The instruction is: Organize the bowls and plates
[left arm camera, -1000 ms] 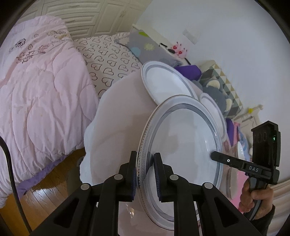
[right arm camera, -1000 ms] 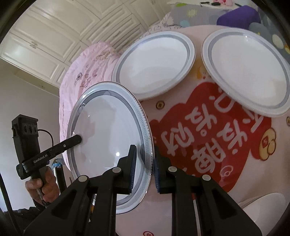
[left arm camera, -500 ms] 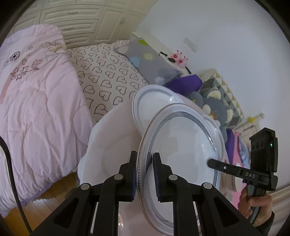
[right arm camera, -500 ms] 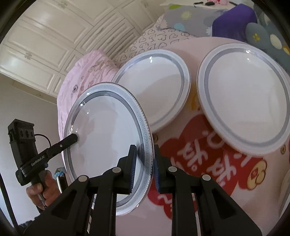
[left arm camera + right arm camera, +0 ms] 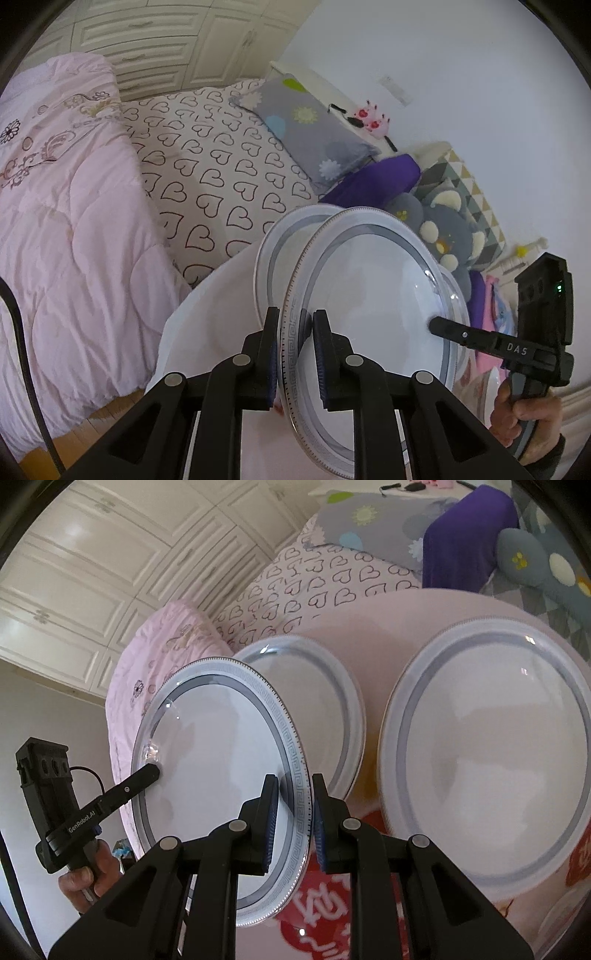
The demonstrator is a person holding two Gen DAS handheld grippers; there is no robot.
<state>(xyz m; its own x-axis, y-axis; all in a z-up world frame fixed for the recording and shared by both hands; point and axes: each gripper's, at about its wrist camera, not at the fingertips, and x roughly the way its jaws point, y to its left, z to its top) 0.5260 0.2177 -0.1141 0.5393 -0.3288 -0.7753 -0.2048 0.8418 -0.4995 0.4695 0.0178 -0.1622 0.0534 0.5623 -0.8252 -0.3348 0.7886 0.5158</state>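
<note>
A white plate with a grey patterned rim hangs tilted above the pink table. My left gripper is shut on its near rim in the left wrist view. My right gripper is shut on the opposite rim. Each gripper shows in the other's view at the plate's far edge: the right gripper and the left gripper, each in a person's hand. Two similar plates lie flat on the table: one just behind the held plate, the other to its right.
Beyond the table is a bed with a pink quilt, a heart-print sheet, a grey pillow and plush toys. White wardrobe doors stand behind. A white dish's edge shows at the lower right.
Both grippers have carried the held plate across the table toward the bed. It now overlaps the left flat plate. The grips look the same.
</note>
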